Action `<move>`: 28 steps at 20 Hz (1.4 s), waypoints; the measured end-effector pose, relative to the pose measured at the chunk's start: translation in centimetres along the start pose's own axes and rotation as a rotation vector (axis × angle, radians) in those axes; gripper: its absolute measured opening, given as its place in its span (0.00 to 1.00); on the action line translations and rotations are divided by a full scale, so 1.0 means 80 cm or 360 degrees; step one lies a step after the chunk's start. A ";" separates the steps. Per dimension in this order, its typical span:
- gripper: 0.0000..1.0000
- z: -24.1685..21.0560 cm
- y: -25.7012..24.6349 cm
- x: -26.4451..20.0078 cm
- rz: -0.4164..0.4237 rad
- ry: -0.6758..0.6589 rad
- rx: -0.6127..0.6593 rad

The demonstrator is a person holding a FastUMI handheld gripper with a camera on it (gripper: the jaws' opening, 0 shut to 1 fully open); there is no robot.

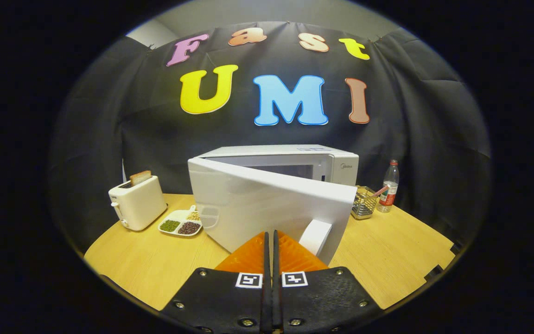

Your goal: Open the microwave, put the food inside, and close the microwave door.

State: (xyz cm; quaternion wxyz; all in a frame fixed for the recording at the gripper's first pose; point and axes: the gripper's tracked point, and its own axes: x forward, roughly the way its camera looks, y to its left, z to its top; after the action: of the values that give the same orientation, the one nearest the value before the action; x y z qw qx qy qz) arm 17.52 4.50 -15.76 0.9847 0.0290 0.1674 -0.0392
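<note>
A white microwave stands at the back of the wooden table. Its door is swung partway out towards me, hinged on the left, and its outer face fills the space just ahead of my fingers. My gripper is shut with nothing between its fingers, and the tips rest at or against the lower part of the door. The door handle is just right of the fingertips. The oven's inside is mostly hidden behind the door, so I cannot tell whether food is in it.
A white toaster with a slice of bread stands at the left. A white divided dish of beans lies beside it. Right of the microwave are a wire basket and a plastic bottle.
</note>
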 end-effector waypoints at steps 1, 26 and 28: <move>0.01 0.002 -0.007 0.008 -0.0026 0.0001 0.0014; 0.01 0.054 -0.076 0.205 -0.0156 0.0059 0.0097; 0.01 0.057 -0.078 0.216 -0.0142 0.0051 0.0064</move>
State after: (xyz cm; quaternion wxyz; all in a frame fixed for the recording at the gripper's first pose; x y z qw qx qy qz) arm 34.71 -3.24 -17.43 0.9784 0.0419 0.1834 -0.0860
